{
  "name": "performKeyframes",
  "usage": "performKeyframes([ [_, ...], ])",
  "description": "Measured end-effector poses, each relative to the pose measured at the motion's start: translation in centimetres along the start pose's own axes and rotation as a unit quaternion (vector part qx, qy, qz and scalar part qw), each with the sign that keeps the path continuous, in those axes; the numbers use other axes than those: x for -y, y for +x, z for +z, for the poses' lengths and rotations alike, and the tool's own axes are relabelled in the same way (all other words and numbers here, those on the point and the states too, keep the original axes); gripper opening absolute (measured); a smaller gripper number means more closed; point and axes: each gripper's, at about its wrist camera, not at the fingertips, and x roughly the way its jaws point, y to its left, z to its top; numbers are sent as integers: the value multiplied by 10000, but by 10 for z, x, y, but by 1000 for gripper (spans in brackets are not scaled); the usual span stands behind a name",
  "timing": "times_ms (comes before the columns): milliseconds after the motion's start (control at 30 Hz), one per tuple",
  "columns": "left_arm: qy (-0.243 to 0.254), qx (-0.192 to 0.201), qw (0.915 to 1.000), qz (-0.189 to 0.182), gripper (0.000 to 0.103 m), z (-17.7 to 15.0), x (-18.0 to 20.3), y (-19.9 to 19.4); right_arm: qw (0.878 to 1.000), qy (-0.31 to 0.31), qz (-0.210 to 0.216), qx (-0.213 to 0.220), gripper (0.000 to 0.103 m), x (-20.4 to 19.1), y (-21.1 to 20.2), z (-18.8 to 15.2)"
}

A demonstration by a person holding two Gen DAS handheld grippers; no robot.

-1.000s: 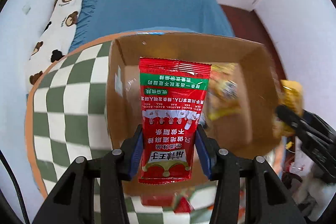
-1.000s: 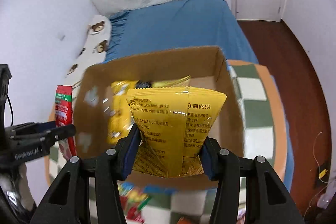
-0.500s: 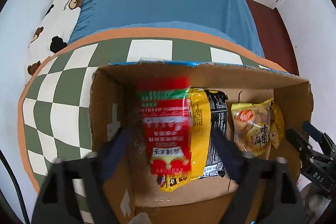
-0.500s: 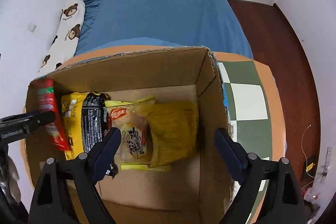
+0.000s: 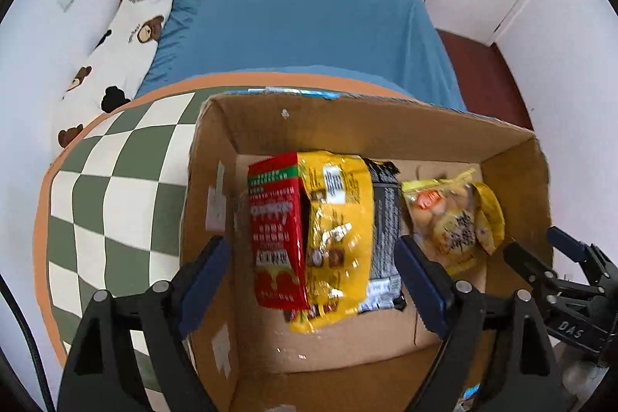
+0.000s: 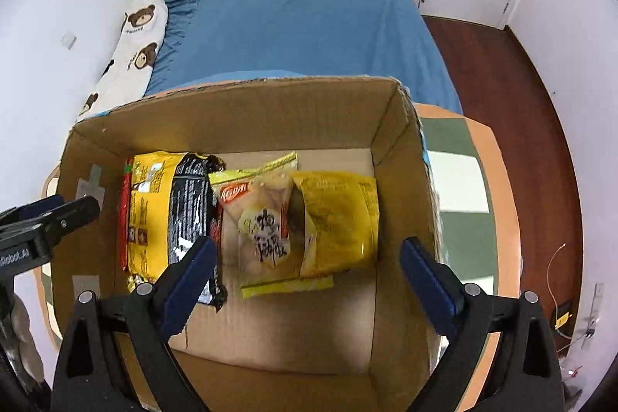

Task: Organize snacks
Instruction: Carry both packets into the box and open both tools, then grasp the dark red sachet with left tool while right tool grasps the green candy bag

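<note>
The red packet (image 5: 276,238) is half covered by the yellow bag (image 5: 332,238) inside the cardboard box (image 5: 347,130); print is blurred; both the left gripper (image 5: 313,280) and right gripper (image 6: 305,280) are held with fingers apart above the box, empty.

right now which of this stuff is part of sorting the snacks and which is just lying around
Part of the job:
- cardboard box
- red packet
- yellow noodle pack
- black packet
- biscuit bag
- plain yellow pouch
- left tool and right tool, both open

Just lying about:
- checkered mat
- blue bed
- bear pillow
</note>
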Motion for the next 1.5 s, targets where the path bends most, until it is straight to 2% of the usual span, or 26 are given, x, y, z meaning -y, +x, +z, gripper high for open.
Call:
performKeyframes([
  [133, 169, 267, 9994, 123, 87, -25, 10, -19, 9999, -31, -70, 138, 98, -5, -14, -26],
  [333, 237, 716, 9971, 79, 87, -58, 19, -52, 9987, 146, -59, 482, 98, -5, -45, -62],
  [667, 448, 1396, 9892, -9, 87, -114, 34, -112, 9926, 7, -222, 1193, 98, -16, -113, -108],
  [867, 466, 1566, 9865, -74, 87, -141, 36, -139, 9898, 59, -79, 1419, 98, -24, -146, -133],
  [967, 405, 1524, 9875, -71, 87, -154, 31, -145, 9906, 209, 122, 1346, 98, -24, -154, -148],
  [1067, 182, 1280, 9916, -87, 87, -170, 16, -139, 9935, 416, 343, 1005, 98, -22, -145, -168],
  [1200, -180, 782, 9968, 29, 87, -197, -11, -111, 9942, 835, 599, 317, 98, -11, -110, -200],
  [1267, -432, 330, 9984, 130, 87, -212, -30, -82, 9908, 1140, 728, -104, 98, -3, -85, -220],
  [1333, -713, -198, 9972, 41, 87, -223, -47, -52, 9849, 1455, 825, -449, 98, 7, -61, -240],
  [1367, -919, -509, 9944, -79, 87, -229, -55, -36, 9821, 1579, 838, -598, 98, 9, -51, -247],
  [1400, -1286, -888, 9872, -327, 87, -236, -69, -16, 9776, 1754, 882, -753, 98, 15, -40, -257],
  [1467, -1883, -1335, 9708, -651, 85, -247, -86, 12, 9737, 1874, 905, -925, 98, 19, -27, -269],
  [1500, -2238, -1514, 9589, -864, 85, -252, -94, 26, 9728, 1900, 886, -983, 98, 20, -23, -273],
])
